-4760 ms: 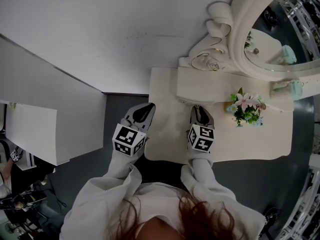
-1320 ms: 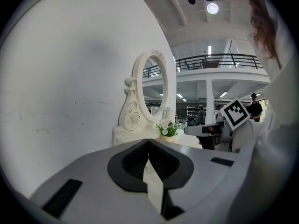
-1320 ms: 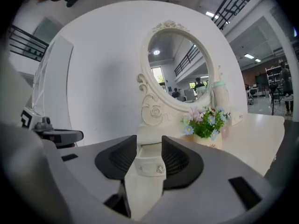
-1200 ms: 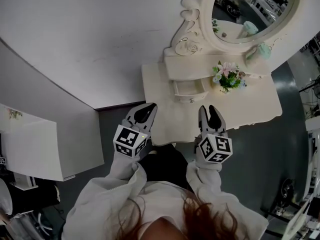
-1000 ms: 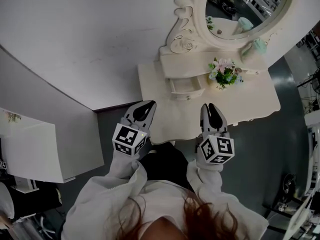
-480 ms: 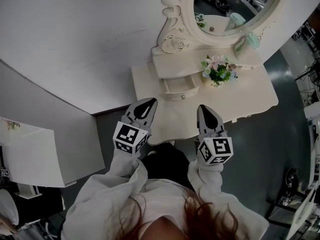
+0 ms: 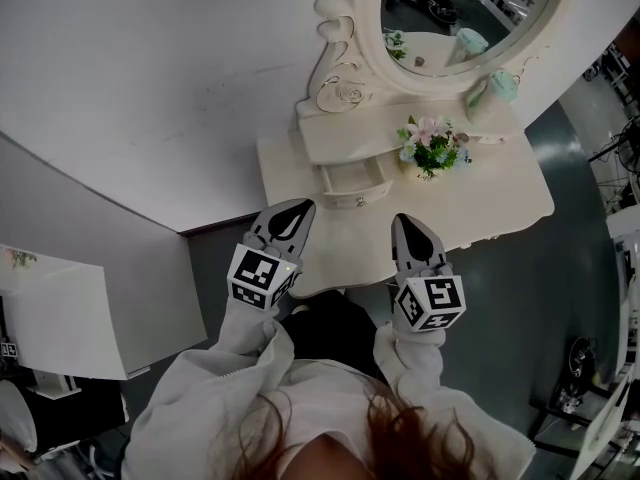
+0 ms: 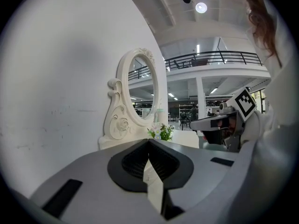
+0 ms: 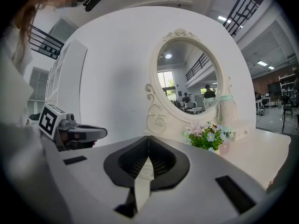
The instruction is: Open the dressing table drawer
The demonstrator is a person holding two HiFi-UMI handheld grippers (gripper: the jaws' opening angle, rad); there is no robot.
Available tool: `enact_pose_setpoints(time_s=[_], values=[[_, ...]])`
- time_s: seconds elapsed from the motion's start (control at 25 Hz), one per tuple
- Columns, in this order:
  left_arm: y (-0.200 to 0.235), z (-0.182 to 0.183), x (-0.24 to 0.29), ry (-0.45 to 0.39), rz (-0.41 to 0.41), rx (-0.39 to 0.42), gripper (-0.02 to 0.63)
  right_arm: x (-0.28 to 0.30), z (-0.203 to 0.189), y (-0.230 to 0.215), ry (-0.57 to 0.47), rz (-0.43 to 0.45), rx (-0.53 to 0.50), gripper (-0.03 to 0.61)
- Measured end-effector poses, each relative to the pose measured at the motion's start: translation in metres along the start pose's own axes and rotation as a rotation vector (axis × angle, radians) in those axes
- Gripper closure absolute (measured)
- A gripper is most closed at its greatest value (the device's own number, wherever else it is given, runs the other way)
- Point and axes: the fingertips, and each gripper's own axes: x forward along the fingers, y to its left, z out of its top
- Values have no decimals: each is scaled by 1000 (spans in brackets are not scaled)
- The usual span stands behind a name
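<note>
The cream dressing table [image 7: 500,203] stands against the wall under its oval mirror [image 7: 455,8]. Its small drawer [image 7: 352,182] sticks out from the raised shelf unit, with the knob [image 7: 361,202] facing me. Both grippers hang in front of the table, apart from it. My left gripper [image 7: 297,207] is shut and empty, its jaws meeting at the tip [image 8: 149,141]. My right gripper [image 7: 405,221] is also shut with nothing between its jaws [image 9: 148,138]. In both gripper views the jaws hide the drawer.
A flower posy [image 7: 428,145] sits on the tabletop right of the drawer, with a pale green bottle [image 7: 503,86] on the shelf beyond. A white cabinet [image 7: 60,308] stands at the left. Dark floor lies right of the table.
My right gripper's jaws have gone from open to shut with nothing in them. The table has slid left and up in the head view. The drawer stays pulled out.
</note>
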Motion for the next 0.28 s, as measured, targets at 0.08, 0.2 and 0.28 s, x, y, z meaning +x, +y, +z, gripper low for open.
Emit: enact_pose_setpoints(time_s=[0.08,0.2,0.28], values=[[1,-1,3,2,1,-3,598,3,-1,-2,5,4,2,546],[2,-2,7,2,2,-10,598,5,-2,-4,10,10,2,546],[2,-2,10,1,1,-13,598,7,-2,-6,11,11,3,546]])
